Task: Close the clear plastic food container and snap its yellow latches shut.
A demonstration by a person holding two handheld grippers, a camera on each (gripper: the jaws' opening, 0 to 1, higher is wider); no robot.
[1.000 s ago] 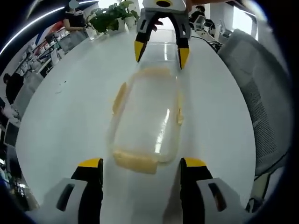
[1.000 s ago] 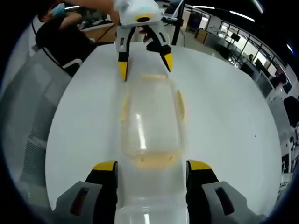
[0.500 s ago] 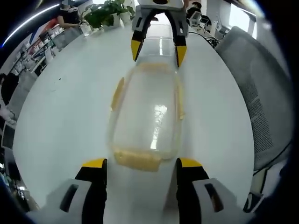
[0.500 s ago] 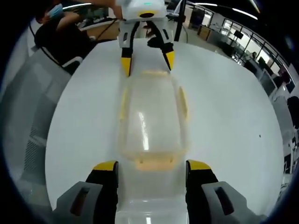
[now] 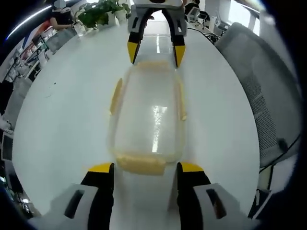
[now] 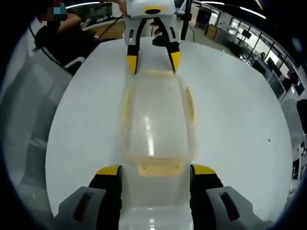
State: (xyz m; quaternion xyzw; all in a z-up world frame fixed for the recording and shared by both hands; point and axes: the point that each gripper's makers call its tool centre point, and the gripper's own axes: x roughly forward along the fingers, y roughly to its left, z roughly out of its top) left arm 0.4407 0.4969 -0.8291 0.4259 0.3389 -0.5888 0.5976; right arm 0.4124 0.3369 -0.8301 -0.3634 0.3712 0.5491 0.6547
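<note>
On white table (image 5: 62,120), clear lidded container (image 5: 148,117) with yellow latches (image 5: 140,163), between left tongs (image 5: 144,168) and right tongs (image 6: 156,171), both spread wide, no legible writing.

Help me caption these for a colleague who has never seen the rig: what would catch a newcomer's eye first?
First, the clear plastic food container with yellow latches, lying lengthwise in the middle of the round white table. Next, the two yellow-tipped grippers facing each other across it: the left gripper open at one short end, the right gripper open at the other. A grey mesh chair stands at the table's edge.
</note>
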